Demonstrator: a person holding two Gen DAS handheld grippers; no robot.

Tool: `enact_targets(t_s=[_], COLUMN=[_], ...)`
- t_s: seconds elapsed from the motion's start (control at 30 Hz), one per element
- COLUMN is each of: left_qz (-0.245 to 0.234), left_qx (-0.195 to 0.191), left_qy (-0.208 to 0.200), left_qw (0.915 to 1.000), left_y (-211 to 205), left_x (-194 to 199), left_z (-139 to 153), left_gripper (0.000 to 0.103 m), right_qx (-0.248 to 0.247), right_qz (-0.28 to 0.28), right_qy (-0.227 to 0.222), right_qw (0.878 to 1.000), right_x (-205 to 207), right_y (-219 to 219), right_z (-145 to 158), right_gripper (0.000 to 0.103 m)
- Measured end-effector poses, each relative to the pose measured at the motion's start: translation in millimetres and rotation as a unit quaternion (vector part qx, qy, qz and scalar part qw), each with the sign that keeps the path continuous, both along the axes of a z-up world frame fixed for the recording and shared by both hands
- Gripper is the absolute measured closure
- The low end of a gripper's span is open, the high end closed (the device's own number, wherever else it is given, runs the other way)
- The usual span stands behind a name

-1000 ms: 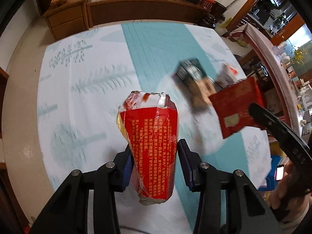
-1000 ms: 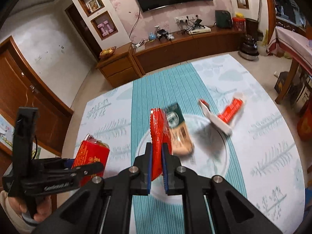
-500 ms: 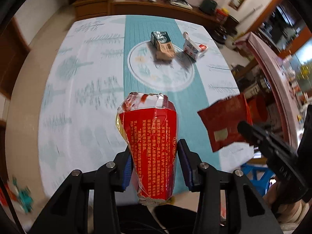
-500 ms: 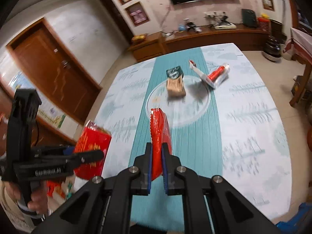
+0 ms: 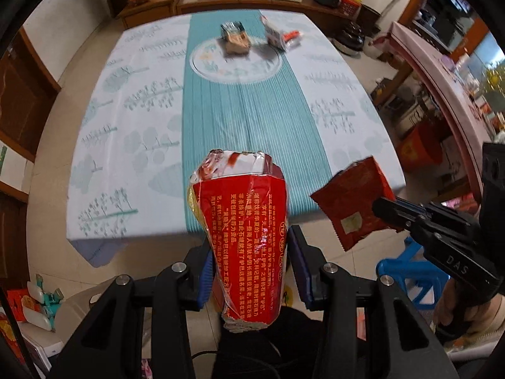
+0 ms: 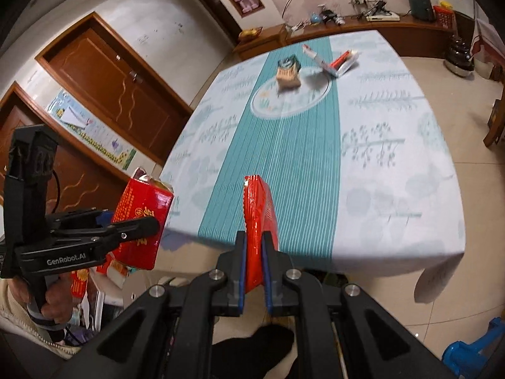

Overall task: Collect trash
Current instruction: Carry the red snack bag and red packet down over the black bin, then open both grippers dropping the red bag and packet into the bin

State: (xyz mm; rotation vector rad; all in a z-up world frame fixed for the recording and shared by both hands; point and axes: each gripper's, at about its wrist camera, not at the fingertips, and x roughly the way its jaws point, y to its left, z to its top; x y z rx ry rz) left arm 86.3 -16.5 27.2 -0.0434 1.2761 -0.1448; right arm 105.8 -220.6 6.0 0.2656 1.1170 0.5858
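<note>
Left tongs (image 5: 251, 267) clamp crumpled red carton with yellow print (image 5: 241, 237), torn top open, contents not visible; held off near edge of bench with teal-striped white cloth (image 5: 126, 145). Right tongs (image 6: 252, 271) pinch flat dark-red foil wrapper (image 6: 260, 218) edge-on, jaws nearly together, also past bench edge. On bench far end: small brown-and-green box (image 5: 235, 39), beside it flattened white-and-red box (image 5: 279, 36), both blurred, contents unclear.
</note>
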Motion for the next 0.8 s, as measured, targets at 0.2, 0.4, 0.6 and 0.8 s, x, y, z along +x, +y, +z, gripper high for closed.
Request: enact_targets(t_s=[0.2, 0.4, 0.6, 0.8], left_qz=[-0.03, -0.052, -0.041, -0.028], left_qx=[-0.024, -0.046, -0.043, -0.042], left_qy=[0.028, 0.07, 0.105, 0.104], left_qw=[0.9989, 0.9952, 0.9927, 0.9932], left_y=[-5, -14, -16, -22], left_x=[-22, -51, -58, -44], left_z=[-55, -155, -262, -345], left_gripper=[0.062, 0.061, 0.061, 0.06], right_qx=[-0.024, -0.058, -0.086, -0.11], right_qz=[0.012, -0.014, -0.041, -0.061], right_qy=[0.035, 0.115, 0.161, 0.178], right_qw=[0.999, 0.992, 0.982, 0.976], right_x=[-24, -54, -70, -68], right_y=[16, 27, 34, 35], right_z=[-40, -137, -244, -335], right_gripper=[0.095, 0.095, 0.094, 0.094])
